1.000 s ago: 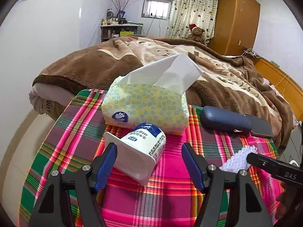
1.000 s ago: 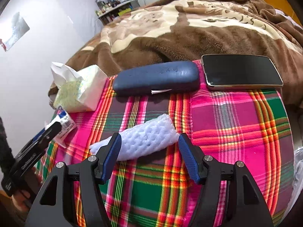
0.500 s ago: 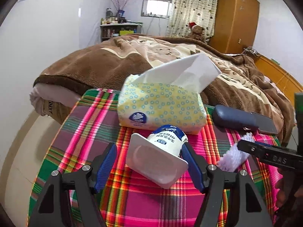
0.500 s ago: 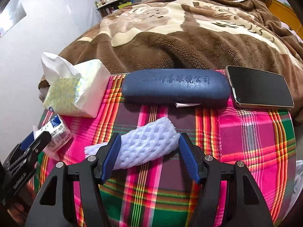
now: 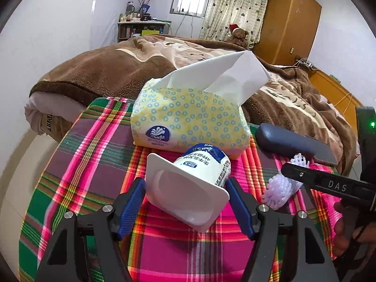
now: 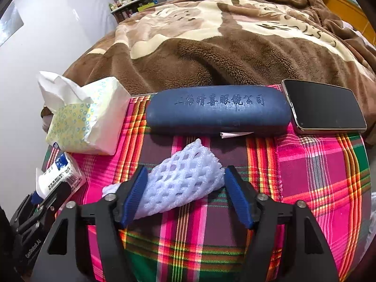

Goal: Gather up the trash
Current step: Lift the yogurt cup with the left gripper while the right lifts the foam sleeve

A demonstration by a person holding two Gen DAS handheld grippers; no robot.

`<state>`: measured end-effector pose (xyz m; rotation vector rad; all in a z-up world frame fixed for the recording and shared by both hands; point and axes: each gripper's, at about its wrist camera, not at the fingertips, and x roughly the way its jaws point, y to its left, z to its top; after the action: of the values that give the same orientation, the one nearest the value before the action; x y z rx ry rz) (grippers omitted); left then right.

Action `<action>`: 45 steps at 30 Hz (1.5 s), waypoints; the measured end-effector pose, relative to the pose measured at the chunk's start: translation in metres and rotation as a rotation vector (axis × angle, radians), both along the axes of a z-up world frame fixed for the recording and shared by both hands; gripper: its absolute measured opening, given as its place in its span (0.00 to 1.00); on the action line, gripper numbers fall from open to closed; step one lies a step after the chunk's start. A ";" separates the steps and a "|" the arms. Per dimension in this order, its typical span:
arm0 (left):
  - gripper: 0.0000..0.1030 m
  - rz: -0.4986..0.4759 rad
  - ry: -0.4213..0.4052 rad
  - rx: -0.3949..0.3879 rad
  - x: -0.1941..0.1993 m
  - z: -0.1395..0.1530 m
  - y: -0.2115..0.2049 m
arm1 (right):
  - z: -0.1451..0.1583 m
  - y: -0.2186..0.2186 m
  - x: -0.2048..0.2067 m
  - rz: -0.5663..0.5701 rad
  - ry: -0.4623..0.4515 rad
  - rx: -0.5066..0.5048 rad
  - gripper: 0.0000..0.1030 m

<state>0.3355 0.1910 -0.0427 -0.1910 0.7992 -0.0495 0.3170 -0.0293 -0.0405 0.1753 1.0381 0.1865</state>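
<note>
A white yogurt cup (image 5: 202, 164) with a blue label lies on its side on the plaid cloth (image 5: 94, 164), its wide rim facing the camera. My left gripper (image 5: 184, 181) stands open around it, one blue pad on each side of the rim, neither clearly pressing. A white foam fruit net (image 6: 181, 178) lies between the fingers of my right gripper (image 6: 186, 168). Its jaws are closing, and the left pad touches the net while the right pad sits just off its end. The net (image 5: 282, 185) also shows in the left wrist view, partly hidden behind a black finger.
A yellow tissue pack (image 5: 188, 122) sits just behind the cup. A blue glasses case (image 6: 216, 112) and a dark phone (image 6: 324, 105) lie along the cloth's far edge. A bed with a brown blanket (image 6: 223, 47) rises beyond. A hand (image 5: 345, 235) holds the right gripper.
The left gripper has moved forward and right, so the cup now lies between its fingers. The right gripper has come in over the foam net and its jaws have narrowed.
</note>
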 end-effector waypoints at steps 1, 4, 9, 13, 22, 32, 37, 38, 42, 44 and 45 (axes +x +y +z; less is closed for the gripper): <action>0.68 0.003 -0.003 -0.001 -0.001 0.000 0.000 | 0.001 -0.001 -0.003 0.002 -0.005 0.010 0.54; 0.68 -0.006 -0.006 -0.002 -0.005 0.000 -0.002 | 0.006 0.004 -0.011 0.037 -0.040 -0.018 0.37; 0.68 -0.006 -0.014 0.003 -0.019 0.003 -0.005 | 0.010 -0.002 -0.019 0.066 -0.055 -0.015 0.21; 0.68 -0.028 -0.009 -0.015 -0.032 0.005 -0.011 | 0.011 -0.014 -0.032 0.083 -0.035 0.019 0.20; 0.67 -0.087 0.008 -0.010 -0.069 0.007 -0.038 | 0.019 -0.044 -0.069 0.195 0.001 0.005 0.20; 0.67 -0.135 0.040 -0.025 -0.103 0.007 -0.062 | 0.021 -0.055 -0.076 0.317 0.080 -0.072 0.24; 0.68 -0.138 0.049 -0.023 -0.107 0.007 -0.065 | 0.018 -0.050 -0.074 0.244 0.041 0.020 0.59; 0.68 -0.141 0.045 -0.024 -0.109 0.008 -0.065 | 0.019 -0.052 -0.077 0.232 0.031 0.047 0.60; 0.68 -0.113 0.042 -0.012 -0.110 0.008 -0.060 | 0.019 -0.071 -0.082 0.067 0.019 0.120 0.60; 0.68 -0.113 0.039 -0.010 -0.110 0.008 -0.059 | 0.016 -0.082 -0.089 -0.012 0.036 0.160 0.60; 0.68 -0.110 0.033 -0.009 -0.110 0.009 -0.058 | 0.012 -0.086 -0.094 -0.031 0.049 0.183 0.60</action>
<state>0.2255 0.1326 -0.0337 -0.1562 0.8423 -0.1542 0.2235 -0.1152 -0.0281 0.3634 1.0659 0.2501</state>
